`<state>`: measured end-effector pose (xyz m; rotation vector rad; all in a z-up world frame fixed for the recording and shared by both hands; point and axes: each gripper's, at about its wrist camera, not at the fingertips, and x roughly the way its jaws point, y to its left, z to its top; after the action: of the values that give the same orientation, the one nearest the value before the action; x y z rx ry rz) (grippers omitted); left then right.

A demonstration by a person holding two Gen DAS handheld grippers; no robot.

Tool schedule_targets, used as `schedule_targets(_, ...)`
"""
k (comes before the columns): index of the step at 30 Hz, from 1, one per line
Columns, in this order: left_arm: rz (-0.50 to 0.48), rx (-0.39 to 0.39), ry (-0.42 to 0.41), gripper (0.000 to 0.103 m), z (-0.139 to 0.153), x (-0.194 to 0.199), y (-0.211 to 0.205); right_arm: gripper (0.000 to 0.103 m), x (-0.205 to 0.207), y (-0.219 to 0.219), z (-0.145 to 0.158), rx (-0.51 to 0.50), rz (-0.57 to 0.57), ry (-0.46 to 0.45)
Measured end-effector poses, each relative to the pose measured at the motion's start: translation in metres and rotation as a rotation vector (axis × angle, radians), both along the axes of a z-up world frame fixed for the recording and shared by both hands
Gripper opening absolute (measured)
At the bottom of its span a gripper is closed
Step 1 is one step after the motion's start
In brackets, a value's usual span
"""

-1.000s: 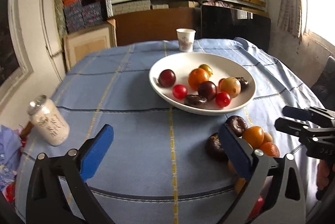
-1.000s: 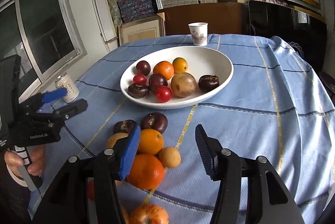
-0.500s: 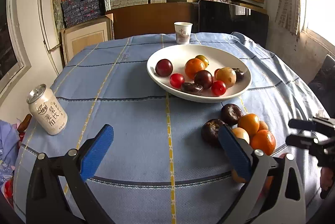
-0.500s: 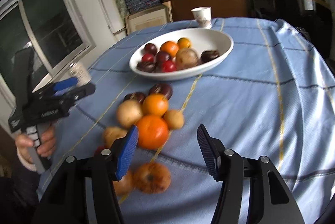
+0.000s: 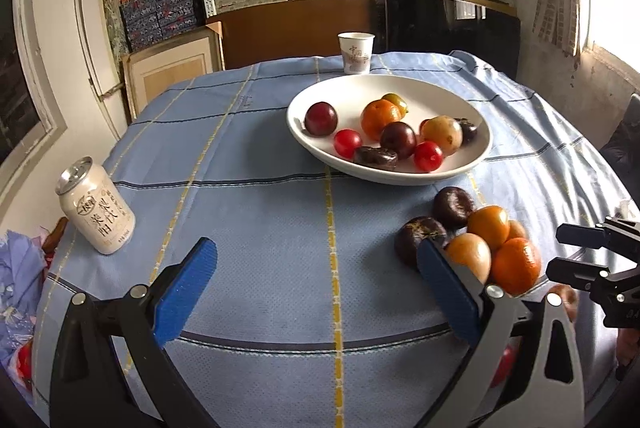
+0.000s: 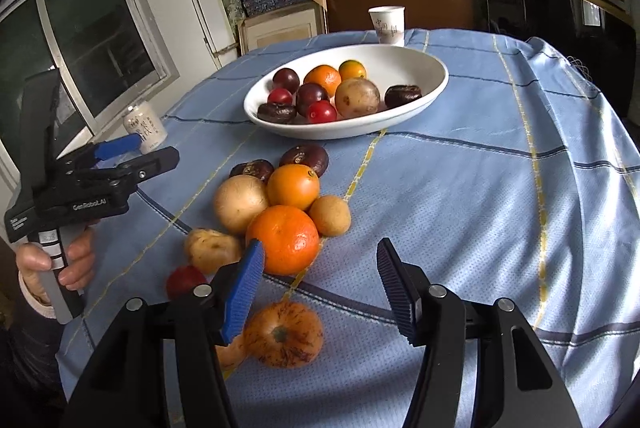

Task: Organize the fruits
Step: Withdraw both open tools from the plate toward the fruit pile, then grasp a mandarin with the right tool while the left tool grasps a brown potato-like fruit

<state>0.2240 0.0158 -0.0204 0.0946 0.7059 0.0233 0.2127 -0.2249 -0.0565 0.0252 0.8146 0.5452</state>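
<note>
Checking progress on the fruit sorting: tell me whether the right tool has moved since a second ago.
Yes. In the right wrist view the white bowl now sits higher and farther off, so the right tool has pulled back toward the loose fruit, with the big orange at its left pad.

The black body of the left gripper point(image 6: 132, 152) reads "GenRobot.AI". The can point(image 5: 96, 206) and paper cup point(image 5: 356, 53) carry Chinese characters, too small to read surely.

Left claw point(image 5: 316, 288) open and empty, right claw point(image 6: 320, 288) open, angled downward
</note>
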Motion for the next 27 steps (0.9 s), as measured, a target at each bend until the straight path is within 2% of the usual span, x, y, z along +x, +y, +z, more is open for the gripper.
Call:
schedule_targets(3, 0.005, -0.017, 0.002, 0.099, 0.001, 0.0, 0.004, 0.058, 0.007, 0.011, -0.005, 0.014, 0.029, 0.038)
schedule_targets(8, 0.003, -0.045, 0.001, 0.099, 0.004, 0.0, 0.007, 0.057, 0.008, 0.027, -0.006, 0.018, 0.048, 0.046)
schedule_targets(10, 0.001, -0.051, 0.002, 0.099, 0.005, -0.001, 0.008, 0.053, 0.009, 0.032, -0.009, 0.005, 0.052, 0.058)
schedule_targets(12, 0.001, -0.05, 0.002, 0.099, 0.005, -0.001, 0.007, 0.048, 0.01, 0.032, -0.01, 0.008, 0.045, 0.065)
schedule_targets(17, -0.021, -0.058, 0.026, 0.099, 0.003, -0.001, 0.005, 0.046, 0.01, 0.022, -0.01, 0.057, 0.028, 0.082)
schedule_targets(24, -0.241, -0.191, 0.181, 0.098, -0.013, -0.003, -0.015, 0.046, 0.007, 0.002, 0.003, 0.117, -0.02, 0.047)
schedule_targets(26, -0.305, -0.237, 0.228, 0.091, -0.017, -0.005, -0.023, 0.046, 0.008, 0.0, 0.003, 0.121, -0.03, 0.051)
schedule_targets(27, -0.326, -0.255, 0.25, 0.08, -0.021, -0.006, -0.027, 0.046, 0.008, -0.001, 0.002, 0.122, -0.032, 0.053)
